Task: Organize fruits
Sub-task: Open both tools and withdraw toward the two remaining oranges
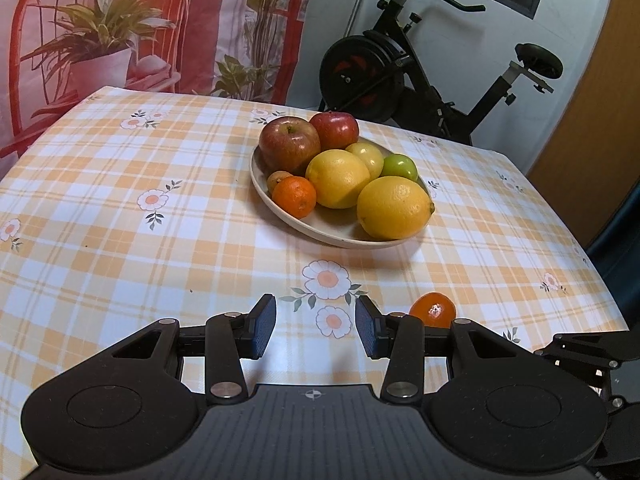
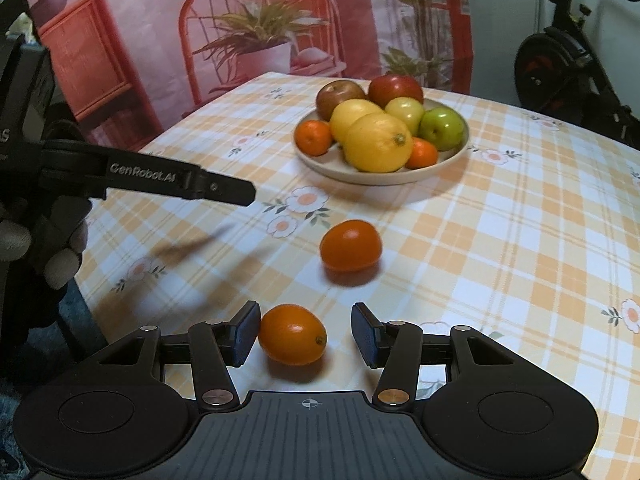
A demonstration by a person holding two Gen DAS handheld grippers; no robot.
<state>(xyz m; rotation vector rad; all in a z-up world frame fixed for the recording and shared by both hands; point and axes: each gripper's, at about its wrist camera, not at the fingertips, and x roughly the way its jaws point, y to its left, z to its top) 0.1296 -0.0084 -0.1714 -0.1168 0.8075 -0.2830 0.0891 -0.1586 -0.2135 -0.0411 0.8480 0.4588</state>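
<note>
A beige plate (image 1: 340, 236) (image 2: 384, 176) holds apples, two lemons (image 1: 394, 212), a green apple and small tangerines. Two small orange fruits lie loose on the checked cloth. The nearer one (image 2: 292, 334) sits between the fingers of my right gripper (image 2: 305, 322), against the left pad, with a gap to the right pad; the gripper is open. The farther one (image 2: 351, 245) lies beyond it, toward the plate. My left gripper (image 1: 316, 320) stands open over bare cloth with nothing between its pads. An orange fruit (image 1: 434, 310) peeks out behind its right finger.
The table (image 1: 120, 200) carries a yellow checked cloth with flowers. An exercise bike (image 1: 420, 76) stands behind its far right corner, and a printed curtain (image 2: 240, 40) hangs behind it. In the right wrist view a gloved hand (image 2: 40, 240) holds the left gripper (image 2: 244, 196) at the left.
</note>
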